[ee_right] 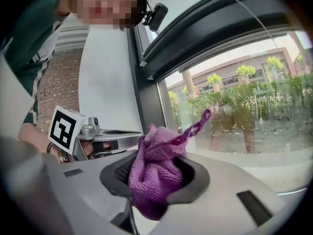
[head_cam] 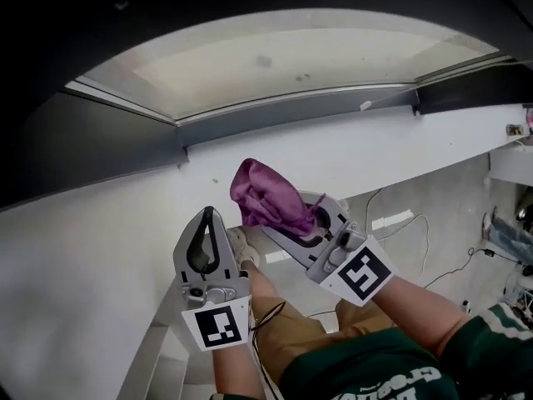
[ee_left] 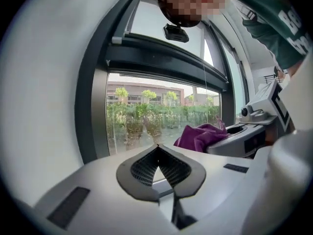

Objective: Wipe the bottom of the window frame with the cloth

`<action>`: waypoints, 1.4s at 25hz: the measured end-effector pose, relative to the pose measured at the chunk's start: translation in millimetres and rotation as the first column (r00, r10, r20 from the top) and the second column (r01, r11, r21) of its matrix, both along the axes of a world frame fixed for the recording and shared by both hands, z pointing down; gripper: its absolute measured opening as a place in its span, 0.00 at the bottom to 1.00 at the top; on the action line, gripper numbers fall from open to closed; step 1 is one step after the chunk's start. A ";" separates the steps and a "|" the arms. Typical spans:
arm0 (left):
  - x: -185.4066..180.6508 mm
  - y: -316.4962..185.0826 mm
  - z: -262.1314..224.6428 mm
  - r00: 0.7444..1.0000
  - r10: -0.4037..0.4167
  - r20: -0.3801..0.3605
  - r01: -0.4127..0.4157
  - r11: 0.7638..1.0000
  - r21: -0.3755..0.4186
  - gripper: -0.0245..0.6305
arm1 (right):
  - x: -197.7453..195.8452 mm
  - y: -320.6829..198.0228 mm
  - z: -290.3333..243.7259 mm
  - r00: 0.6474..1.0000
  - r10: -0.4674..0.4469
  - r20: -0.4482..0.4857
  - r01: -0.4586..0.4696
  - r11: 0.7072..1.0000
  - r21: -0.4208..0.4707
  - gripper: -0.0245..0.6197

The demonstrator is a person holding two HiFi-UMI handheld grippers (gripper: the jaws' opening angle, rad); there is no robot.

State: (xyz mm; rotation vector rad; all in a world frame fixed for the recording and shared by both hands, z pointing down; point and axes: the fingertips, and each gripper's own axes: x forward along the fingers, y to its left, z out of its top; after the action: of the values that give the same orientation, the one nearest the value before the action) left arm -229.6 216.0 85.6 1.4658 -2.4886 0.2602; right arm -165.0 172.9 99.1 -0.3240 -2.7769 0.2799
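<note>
Cloth [head_cam: 266, 192] in right claw [head_cam: 281, 227] beside white sill [head_cam: 375, 152], dark window frame [head_cam: 291, 115].

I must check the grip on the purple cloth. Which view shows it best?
The right gripper view: the purple cloth sits large, clamped in the right gripper. The head view shows it bunched from above; the left gripper view shows only part.

White cables [head_cam: 426, 238] are lying on the floor [head_cam: 466, 223] at centre right. Green trees [ee_left: 146, 116] and a reddish building [ee_left: 142, 88] are showing outdoors, mid-frame.
</note>
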 end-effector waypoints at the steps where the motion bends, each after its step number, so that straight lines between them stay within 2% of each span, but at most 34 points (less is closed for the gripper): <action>1: 3.1 -1.4 -0.7 1.000 -0.005 0.005 0.005 1.000 -0.005 0.04 | -0.2 0.2 0.3 1.000 -0.008 0.009 0.008 1.000 -0.003 0.26; 4: -7.6 1.5 25.2 1.000 -0.019 0.003 0.019 1.000 -0.002 0.04 | -14.2 6.1 29.7 1.000 -0.015 0.010 0.015 1.000 -0.016 0.26; 8: -49.9 16.9 102.5 0.999 -0.025 -0.032 0.026 0.999 0.034 0.04 | -51.6 21.8 120.9 0.998 0.008 -0.055 -0.009 0.999 -0.031 0.26; 14: -53.5 24.4 115.9 0.993 -0.110 -0.051 0.112 0.994 0.021 0.04 | -61.1 24.5 144.8 0.999 0.000 -0.034 -0.002 0.998 -0.060 0.26; 21: -95.4 44.7 211.4 0.985 -0.148 -0.090 0.148 0.989 -0.008 0.04 | -122.1 49.6 251.1 0.997 -0.007 -0.075 0.004 0.999 -0.045 0.26; 30: -104.9 43.0 236.7 0.985 -0.149 -0.087 0.149 0.989 -0.009 0.04 | -151.4 47.9 301.5 0.994 0.005 -0.110 -0.009 0.999 -0.033 0.26; 35: -112.0 42.6 250.0 0.985 -0.147 -0.091 0.145 0.989 -0.036 0.04 | -164.5 55.2 317.0 0.991 -0.033 -0.128 0.031 0.999 -0.016 0.26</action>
State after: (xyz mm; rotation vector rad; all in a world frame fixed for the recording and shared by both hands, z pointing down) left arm -341.7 258.6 335.6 1.2470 -2.4910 0.1959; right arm -329.5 228.1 416.1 -0.3408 -2.6419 0.3023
